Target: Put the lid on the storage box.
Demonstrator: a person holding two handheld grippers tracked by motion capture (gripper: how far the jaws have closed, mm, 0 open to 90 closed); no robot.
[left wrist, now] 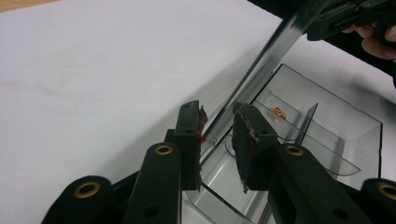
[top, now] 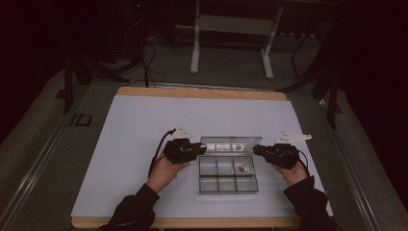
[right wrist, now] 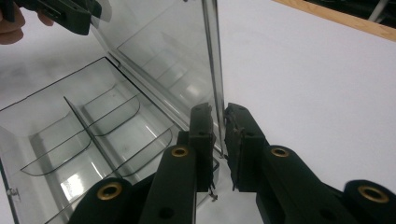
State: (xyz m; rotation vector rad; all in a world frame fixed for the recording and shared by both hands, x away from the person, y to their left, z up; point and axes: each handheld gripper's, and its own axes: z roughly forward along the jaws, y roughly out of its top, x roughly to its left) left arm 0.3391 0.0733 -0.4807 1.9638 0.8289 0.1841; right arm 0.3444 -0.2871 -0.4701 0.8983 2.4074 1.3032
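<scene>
A clear plastic compartment box (top: 200, 175) lies near the table's front edge, its lid (top: 230, 143) standing up along the far side. A small orange-brown item (top: 242, 169) (left wrist: 279, 112) rests in the far right compartment. My left gripper (top: 203, 149) (left wrist: 218, 122) is at the lid's left end; its jaws stand apart with the lid edge (left wrist: 261, 60) between them, close to one pad. My right gripper (top: 256, 149) (right wrist: 219, 119) is at the lid's right end, shut on the thin edge of the lid (right wrist: 212, 51).
The box sits on a white mat (top: 144, 125) over a wooden table (top: 202, 93). In the right gripper view the other compartments (right wrist: 93, 140) look bare. A white frame's legs (top: 195, 57) stand on the floor beyond the table.
</scene>
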